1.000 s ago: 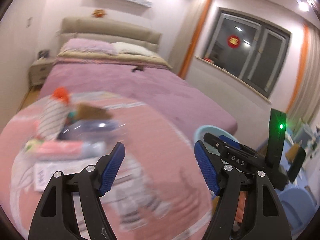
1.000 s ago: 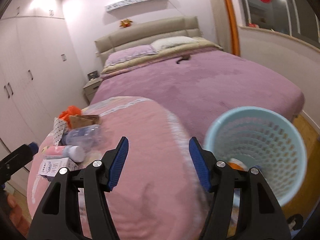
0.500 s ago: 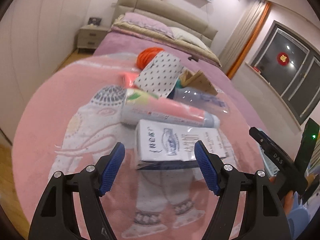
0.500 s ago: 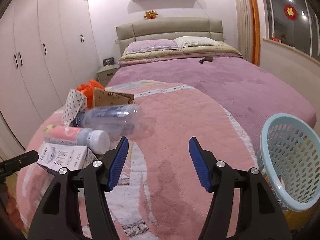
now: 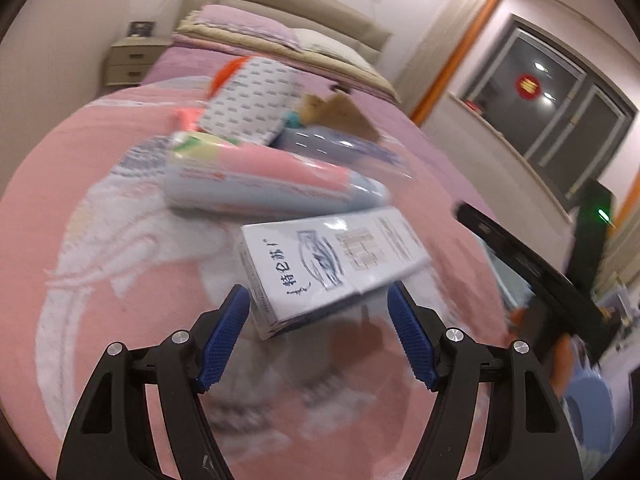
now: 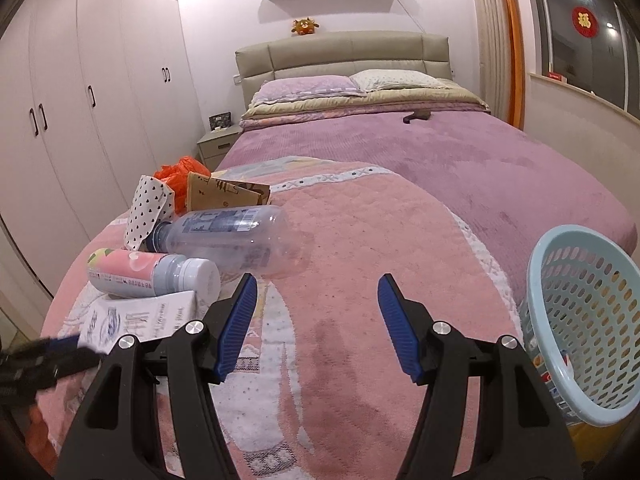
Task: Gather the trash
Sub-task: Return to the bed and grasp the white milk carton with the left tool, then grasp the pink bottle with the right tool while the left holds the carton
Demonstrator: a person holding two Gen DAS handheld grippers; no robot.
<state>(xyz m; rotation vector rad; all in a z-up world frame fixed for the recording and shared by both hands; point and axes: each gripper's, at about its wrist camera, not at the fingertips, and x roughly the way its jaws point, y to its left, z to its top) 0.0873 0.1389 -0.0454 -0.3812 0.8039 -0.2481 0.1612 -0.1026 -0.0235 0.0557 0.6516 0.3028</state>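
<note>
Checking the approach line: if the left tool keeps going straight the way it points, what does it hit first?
Most likely the white printed carton, lying on the pink quilted cover. It sits dead ahead of the open left tool, its near corner already between the fingers. The frame is blurred, so depth is uncertain.

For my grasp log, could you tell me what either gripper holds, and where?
Nothing held: the left gripper is open around the white carton's near end; the right gripper is open and empty.

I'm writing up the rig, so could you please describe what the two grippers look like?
Both look alike. The left gripper and right gripper each have two black plastic fingers with cut-out openings, silver round screw heads at the joints, and ribbed blue pads on the inner faces. No cables or sleeves show.
</note>
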